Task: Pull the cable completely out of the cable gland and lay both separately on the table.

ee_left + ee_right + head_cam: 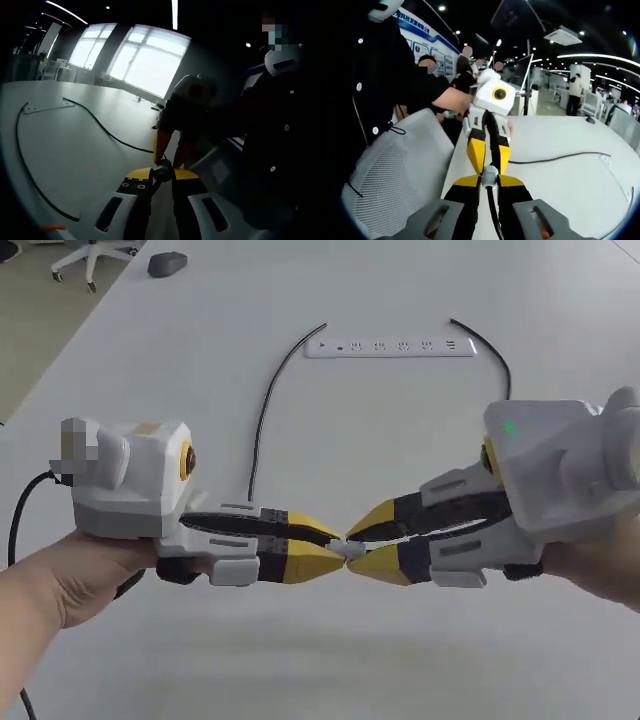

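Note:
Both grippers meet tip to tip above the white table. A small white cable gland sits between the yellow tips. My left gripper comes in from the left and is shut on the gland. My right gripper comes from the right, shut on the black cable, which runs back between its jaws just behind the gland. A long stretch of black cable lies on the table and passes out of sight behind the left gripper.
A white power strip with its own black cord lies at the far middle of the table. A grey mouse rests at the far left edge. A mesh chair and a person in dark clothes stand close behind.

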`<state>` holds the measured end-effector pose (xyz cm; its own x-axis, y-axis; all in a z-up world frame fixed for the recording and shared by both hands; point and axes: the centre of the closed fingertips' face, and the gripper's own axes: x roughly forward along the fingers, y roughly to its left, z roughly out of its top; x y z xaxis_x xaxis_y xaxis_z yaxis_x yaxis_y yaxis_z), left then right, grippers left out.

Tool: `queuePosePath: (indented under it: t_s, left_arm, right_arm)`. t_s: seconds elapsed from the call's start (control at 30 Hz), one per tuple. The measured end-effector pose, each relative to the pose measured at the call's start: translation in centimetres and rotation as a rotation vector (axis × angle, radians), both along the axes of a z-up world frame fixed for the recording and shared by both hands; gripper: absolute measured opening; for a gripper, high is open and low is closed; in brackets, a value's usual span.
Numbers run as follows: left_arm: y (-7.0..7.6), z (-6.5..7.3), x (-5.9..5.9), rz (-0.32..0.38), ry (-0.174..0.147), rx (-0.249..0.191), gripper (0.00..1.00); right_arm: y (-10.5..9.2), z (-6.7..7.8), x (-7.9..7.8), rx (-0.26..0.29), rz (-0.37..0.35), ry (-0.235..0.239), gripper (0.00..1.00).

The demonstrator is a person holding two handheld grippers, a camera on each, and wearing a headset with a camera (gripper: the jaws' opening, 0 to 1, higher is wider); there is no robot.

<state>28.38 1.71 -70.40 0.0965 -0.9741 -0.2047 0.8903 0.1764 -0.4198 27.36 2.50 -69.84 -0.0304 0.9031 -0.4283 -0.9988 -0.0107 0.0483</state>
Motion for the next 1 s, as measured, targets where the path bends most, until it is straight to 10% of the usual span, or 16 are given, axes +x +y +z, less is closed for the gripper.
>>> queuePosePath:
  t_s: [0.2,0.63,1.0]
  left_arm:
    - [0.0,0.0,-0.1,-0.009,-0.011,0.011,0.15]
    - [-0.2,0.4,-0.3,-0.030,-0.077,0.026,0.14]
    - [-0.2,0.6,-0.2,-0.030,-0.097,0.021,0.14]
  right_arm:
    - [-0.3,-0.3,0.4,-0.017,-0.031,0.045,0.13]
    - [-0.2,-0.7,-0.1,0.012,-0.069,0.307,0.10]
    - [-0.1,-0.5,-0.1,0.028,-0.086,0.392,0.09]
